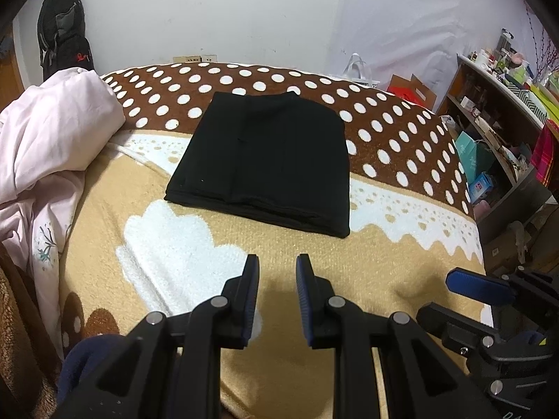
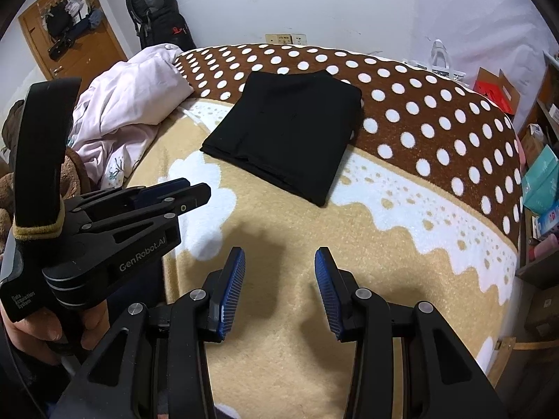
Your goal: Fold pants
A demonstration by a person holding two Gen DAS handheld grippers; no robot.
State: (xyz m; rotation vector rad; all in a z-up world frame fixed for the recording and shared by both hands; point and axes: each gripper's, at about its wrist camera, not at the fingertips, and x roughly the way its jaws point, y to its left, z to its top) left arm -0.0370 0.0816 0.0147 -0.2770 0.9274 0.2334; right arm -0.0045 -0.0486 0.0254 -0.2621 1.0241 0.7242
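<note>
Black pants (image 1: 263, 160) lie folded into a flat rectangle in the middle of the bed, also seen in the right wrist view as a dark folded stack (image 2: 286, 132). My left gripper (image 1: 277, 262) hovers over the tan blanket short of the pants' near edge, its jaws open with nothing between them. My right gripper (image 2: 279, 255) also hangs back from the pants, jaws open and empty. In the left wrist view the right gripper (image 1: 489, 289) shows at the lower right; in the right wrist view the left gripper (image 2: 188, 192) sits at the left, held by a hand (image 2: 42, 331).
The bed blanket (image 1: 349, 279) is tan with a white lace band and a brown polka-dot far part. A crumpled pink quilt (image 1: 52, 139) fills the left side. A black backpack (image 2: 153, 7) leans on the wall. Cluttered shelves (image 1: 496, 111) stand at right.
</note>
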